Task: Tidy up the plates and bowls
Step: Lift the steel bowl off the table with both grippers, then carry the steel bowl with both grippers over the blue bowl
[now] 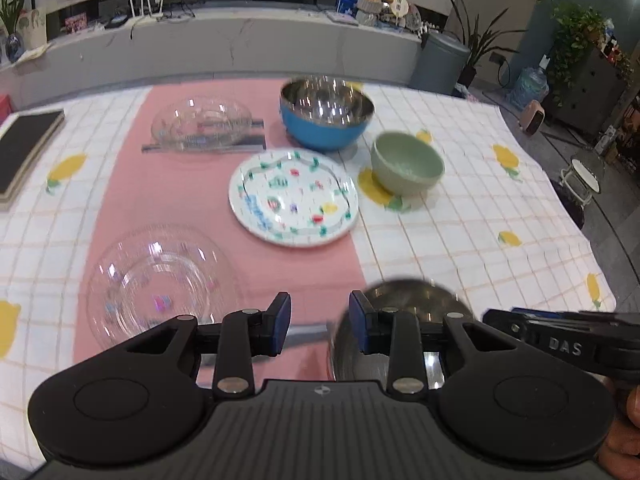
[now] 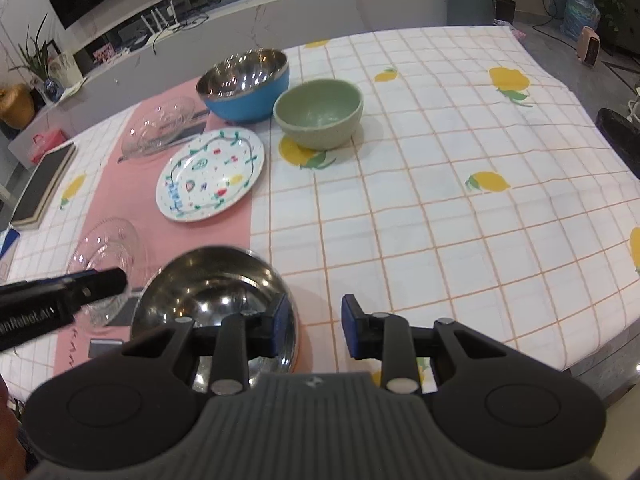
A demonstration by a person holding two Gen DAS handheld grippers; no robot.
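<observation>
Both grippers hang over the near edge of the bench (image 2: 460, 184), which wears a checked cloth with lemons and a pink strip (image 1: 180, 200) down the middle. The left gripper (image 1: 319, 326) has its fingers apart, and nothing is between them. The right gripper (image 2: 317, 328) is the same: fingers apart, holding nothing.

A steel bowl (image 2: 212, 292) sits on the pink strip just under the two grippers, at about 6 o'clock on the bench. The left finger of the right gripper is over its rim, but no pad presses on it. I think the bowl has been put down here, because both sets of fingers are free.

At 9 o'clock from the steel bowl is a clear plate (image 1: 160, 280). Toward 12 o'clock lies a painted plate (image 1: 293, 198). Past it, at the far end, are a clear bowl (image 1: 204, 122) and a blue bowl (image 1: 326, 114). A green bowl (image 1: 406, 168) stands off the strip, at 3 o'clock from the painted plate.

The dishes on the strip seem set in a line to look tidy. The green bowl probably needs moving next.
</observation>
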